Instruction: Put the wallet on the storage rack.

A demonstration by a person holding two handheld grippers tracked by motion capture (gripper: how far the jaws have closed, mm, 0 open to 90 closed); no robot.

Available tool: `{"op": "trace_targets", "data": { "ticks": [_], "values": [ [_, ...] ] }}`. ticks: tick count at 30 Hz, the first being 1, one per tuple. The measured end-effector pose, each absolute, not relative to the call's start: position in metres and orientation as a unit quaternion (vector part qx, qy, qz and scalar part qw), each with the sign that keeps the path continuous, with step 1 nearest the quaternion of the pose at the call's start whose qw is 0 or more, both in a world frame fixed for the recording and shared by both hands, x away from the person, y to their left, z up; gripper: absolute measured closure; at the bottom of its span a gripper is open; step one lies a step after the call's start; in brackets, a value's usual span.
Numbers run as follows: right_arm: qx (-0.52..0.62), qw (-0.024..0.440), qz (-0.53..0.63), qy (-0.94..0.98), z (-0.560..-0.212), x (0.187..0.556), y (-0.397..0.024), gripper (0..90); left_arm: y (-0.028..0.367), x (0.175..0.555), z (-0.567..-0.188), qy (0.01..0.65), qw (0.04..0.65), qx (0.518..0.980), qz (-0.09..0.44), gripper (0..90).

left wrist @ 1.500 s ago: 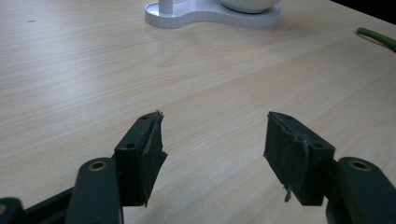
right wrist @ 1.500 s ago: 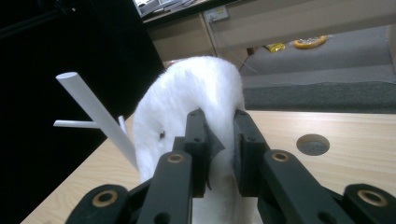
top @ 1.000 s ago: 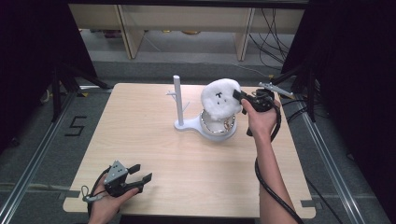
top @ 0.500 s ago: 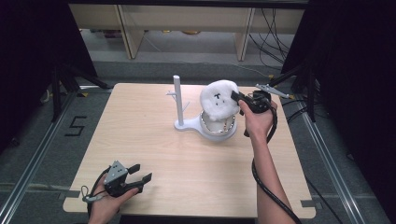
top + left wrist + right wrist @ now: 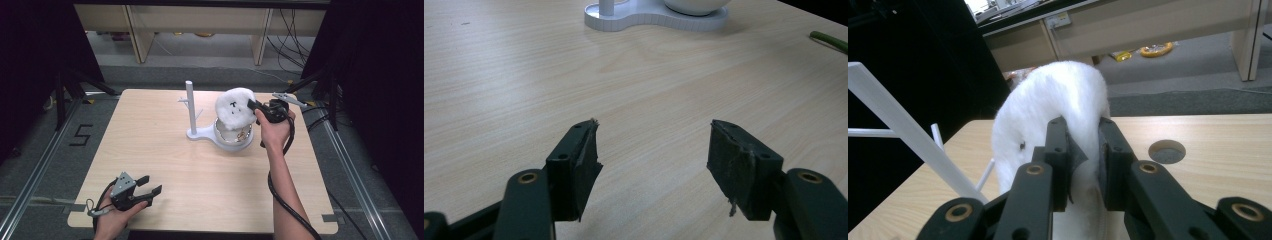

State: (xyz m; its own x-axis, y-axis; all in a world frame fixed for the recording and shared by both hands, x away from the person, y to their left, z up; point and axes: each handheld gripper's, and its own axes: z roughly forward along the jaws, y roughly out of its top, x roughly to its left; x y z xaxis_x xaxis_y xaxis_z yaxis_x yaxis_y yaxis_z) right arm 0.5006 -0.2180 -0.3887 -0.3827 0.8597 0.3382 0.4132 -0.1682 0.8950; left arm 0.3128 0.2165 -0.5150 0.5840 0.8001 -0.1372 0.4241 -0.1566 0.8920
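- A white fluffy plush (image 5: 235, 108) is being held just above the bowl (image 5: 233, 137) of a white stand (image 5: 192, 111), near the far right part of the counter (image 5: 165, 150); small dark markings are being shown on its front.
- In the right gripper view the plush (image 5: 1048, 115) is being pinched at its edge between the two black jaws, which are being kept nearly together with only the fluff between them.
- The right gripper (image 5: 256, 109) is being held level with the plush by the person's right hand (image 5: 274, 131), reaching in from the right of the stand.
- The plush is being judged as lifted off, or not yet lowered onto, the bowl: whether its underside is touching the rim cannot be told.
- Something shiny is being glimpsed inside the bowl beneath the plush, too small to be named.
- The stand's upright post, with short side pegs, is being left bare beside the bowl.
- The left gripper (image 5: 141, 188) is being rested at the near left edge of the counter, well apart from the stand, with its jaws spread wide and nothing between them; in the left gripper view (image 5: 651, 155) bare wood is being seen in the gap.
- What is being judged as left: the plush is to be carried clear or settled, and released.
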Motion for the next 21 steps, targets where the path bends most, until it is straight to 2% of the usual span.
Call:
{"op": "trace_targets", "data": {
  "ticks": [3,6,21],
  "values": [
    [0.525,0.190,0.565,0.607,-0.391,0.500,-0.216,78.7,0.217,0.313,-0.515,0.416,0.500,0.736,0.188,36.0],
    [0.519,0.203,0.560,0.613,-0.394,0.501,-0.218,78.6,0.217,0.313,-0.515,0.415,0.500,0.736,0.189,35.9],
    [0.518,0.205,0.522,0.645,-0.411,0.498,-0.217,78.2,0.216,0.313,-0.515,0.416,0.499,0.737,0.188,35.9]
  ]
}}
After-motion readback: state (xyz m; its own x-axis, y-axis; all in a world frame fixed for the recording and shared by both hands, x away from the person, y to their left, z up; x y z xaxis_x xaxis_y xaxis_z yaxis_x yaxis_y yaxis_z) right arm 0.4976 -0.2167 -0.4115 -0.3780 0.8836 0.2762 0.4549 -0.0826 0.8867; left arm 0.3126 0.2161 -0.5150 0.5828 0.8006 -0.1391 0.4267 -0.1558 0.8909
